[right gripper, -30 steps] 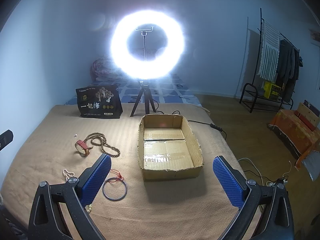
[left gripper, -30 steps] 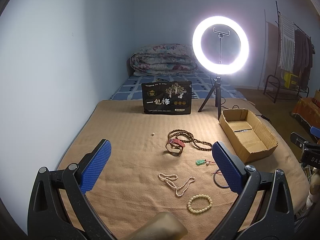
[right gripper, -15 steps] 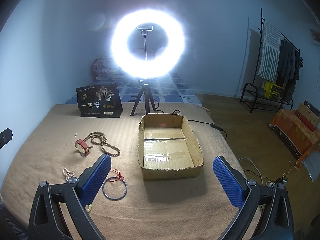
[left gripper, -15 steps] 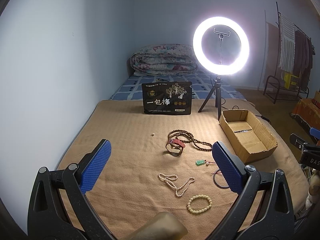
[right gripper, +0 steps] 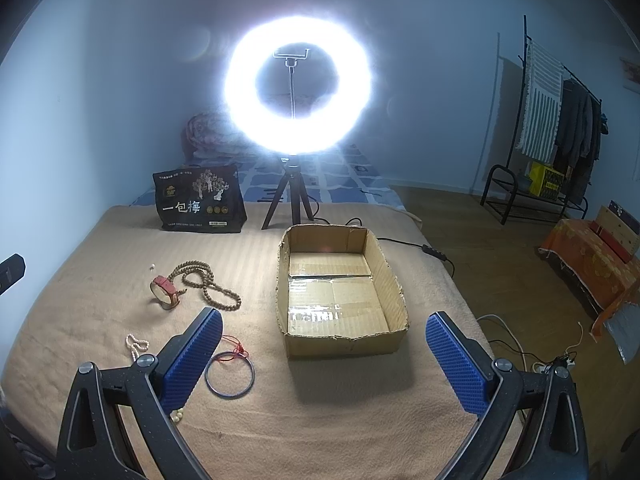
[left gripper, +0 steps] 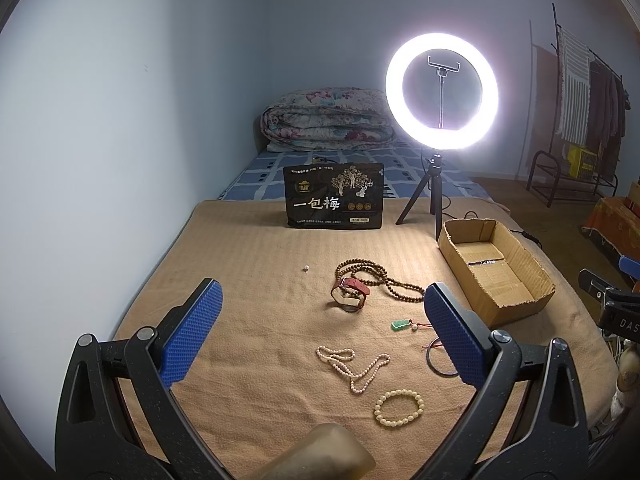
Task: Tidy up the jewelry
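Left wrist view: a bed covered by a tan blanket (left gripper: 248, 280) is being shown, with a lit ring light (left gripper: 441, 90) on a tripod at the far side and a black printed bag (left gripper: 334, 196) standing left of it. The cardboard box (left gripper: 496, 268) is lying at the right, and it is being seen as empty in the right wrist view (right gripper: 340, 292), so the task is being judged as not yet begun: every piece is left to be moved.

The jewelry is lying loose on the blanket, left of the box. The brown bead necklace (left gripper: 376, 276) is being seen farthest, touching the red-strapped watch (left gripper: 350, 294). Nearer are lying the white pearl necklace (left gripper: 354, 366), the cream bead bracelet (left gripper: 399, 407), the dark bangle (right gripper: 229, 376) with a red cord beside it, the green pendant (left gripper: 400, 324), and a tiny white bead (left gripper: 306, 268) set well apart at the left.

The left tool (left gripper: 320, 336) is being held spread wide, pinching nothing, above the pearls; the right tool (right gripper: 324, 360) is likewise being held spread and empty, near the box.

The bangle is being partly hidden behind a blue pad in the left view. A pale rounded object (left gripper: 320, 456) is being cut off by the bottom edge and cannot be identified. The quilt behind the lamp is being washed out by glare.
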`<move>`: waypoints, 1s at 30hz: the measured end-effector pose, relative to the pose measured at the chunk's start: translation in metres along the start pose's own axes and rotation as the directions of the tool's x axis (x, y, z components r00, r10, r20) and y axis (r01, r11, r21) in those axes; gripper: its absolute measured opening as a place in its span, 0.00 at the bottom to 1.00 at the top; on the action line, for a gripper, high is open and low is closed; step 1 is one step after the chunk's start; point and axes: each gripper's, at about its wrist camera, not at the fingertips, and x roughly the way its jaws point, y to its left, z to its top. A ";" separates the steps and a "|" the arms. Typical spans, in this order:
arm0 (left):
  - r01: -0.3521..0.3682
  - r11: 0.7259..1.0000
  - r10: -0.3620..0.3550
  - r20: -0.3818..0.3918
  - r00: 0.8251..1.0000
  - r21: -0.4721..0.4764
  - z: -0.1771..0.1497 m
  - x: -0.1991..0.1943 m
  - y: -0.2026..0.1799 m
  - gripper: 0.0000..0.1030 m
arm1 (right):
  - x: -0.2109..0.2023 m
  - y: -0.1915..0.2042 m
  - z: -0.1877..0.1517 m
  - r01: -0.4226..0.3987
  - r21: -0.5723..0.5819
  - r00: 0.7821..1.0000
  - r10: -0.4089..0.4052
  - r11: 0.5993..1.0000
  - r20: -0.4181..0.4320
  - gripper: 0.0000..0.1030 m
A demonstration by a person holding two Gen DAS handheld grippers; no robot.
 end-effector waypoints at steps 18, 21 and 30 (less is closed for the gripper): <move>0.001 1.000 -0.001 -0.005 1.000 -0.002 0.003 0.000 0.001 0.99 | 0.007 0.001 -0.001 -0.012 0.001 1.000 0.012 1.000 -0.024 1.00; 0.000 1.000 0.000 -0.008 1.000 -0.002 0.003 0.002 0.001 0.99 | 0.008 0.001 -0.001 -0.017 0.003 0.999 0.017 1.000 -0.031 1.00; -0.007 1.000 0.007 -0.023 1.000 -0.009 -0.003 0.009 0.004 0.99 | 0.012 0.001 -0.001 -0.021 0.003 0.999 0.021 1.000 -0.041 1.00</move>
